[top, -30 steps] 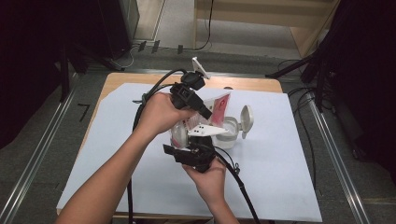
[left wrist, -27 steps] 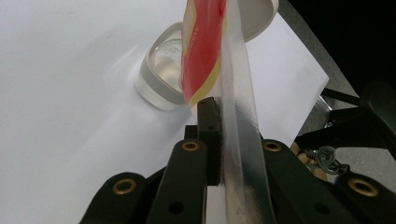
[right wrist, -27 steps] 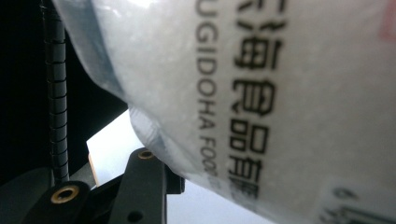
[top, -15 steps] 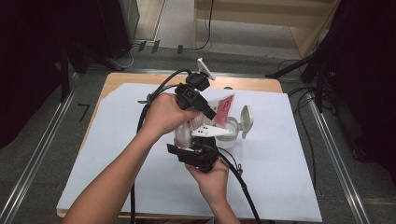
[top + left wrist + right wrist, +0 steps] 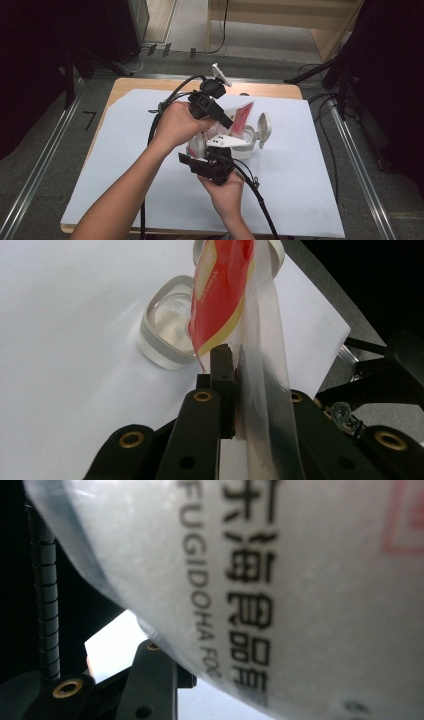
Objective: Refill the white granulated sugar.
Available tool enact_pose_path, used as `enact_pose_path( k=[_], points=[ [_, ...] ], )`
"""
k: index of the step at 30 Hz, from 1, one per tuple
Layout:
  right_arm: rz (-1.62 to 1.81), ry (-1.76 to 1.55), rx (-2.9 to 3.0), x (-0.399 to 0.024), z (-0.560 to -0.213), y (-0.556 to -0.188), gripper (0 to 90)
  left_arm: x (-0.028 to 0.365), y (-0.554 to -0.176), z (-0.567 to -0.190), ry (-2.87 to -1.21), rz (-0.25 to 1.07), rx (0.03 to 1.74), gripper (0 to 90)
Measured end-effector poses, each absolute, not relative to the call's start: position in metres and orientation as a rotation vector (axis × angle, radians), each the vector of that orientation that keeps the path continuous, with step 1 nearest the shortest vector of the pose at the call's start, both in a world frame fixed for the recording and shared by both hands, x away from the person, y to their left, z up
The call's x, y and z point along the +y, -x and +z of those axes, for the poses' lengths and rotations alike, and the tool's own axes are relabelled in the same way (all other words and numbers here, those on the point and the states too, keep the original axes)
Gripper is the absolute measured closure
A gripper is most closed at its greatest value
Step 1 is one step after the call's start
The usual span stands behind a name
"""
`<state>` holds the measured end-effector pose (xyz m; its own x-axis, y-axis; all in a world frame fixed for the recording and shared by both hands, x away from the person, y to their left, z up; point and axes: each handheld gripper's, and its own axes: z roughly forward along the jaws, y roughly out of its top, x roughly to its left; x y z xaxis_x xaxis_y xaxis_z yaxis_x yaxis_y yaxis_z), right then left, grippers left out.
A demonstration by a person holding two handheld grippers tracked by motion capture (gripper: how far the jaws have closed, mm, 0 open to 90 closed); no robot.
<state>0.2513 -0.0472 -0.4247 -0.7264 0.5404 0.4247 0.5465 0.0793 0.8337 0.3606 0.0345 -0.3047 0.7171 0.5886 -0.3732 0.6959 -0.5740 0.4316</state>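
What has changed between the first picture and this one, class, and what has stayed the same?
Hardly anything moved. The left claw stays shut on the clear edge of the red packet, holding it over the white container. The right claw still grips the translucent printed bag. The container's hinged lid remains open, and both hands keep their places on the white sheet.

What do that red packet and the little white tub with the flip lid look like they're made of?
The packet looks like thin glossy plastic film: it has a see-through, shiny sealed edge and printed red and yellow faces. The tub is probably moulded plastic, translucent and whitish, with smooth rounded walls that catch the light. Its open lid appears to be the same white, satin-smooth plastic.
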Motion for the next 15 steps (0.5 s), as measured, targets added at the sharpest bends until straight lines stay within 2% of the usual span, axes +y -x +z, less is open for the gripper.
enact_pose_path(
  k=[15],
  points=[
    [-1.786, 1.164, -2.297, -0.0479, -0.4244, -0.2485, 61.0, 0.0344, -0.3602, -0.3066, -2.347, -0.273, 0.984, 85.9]
  ],
)
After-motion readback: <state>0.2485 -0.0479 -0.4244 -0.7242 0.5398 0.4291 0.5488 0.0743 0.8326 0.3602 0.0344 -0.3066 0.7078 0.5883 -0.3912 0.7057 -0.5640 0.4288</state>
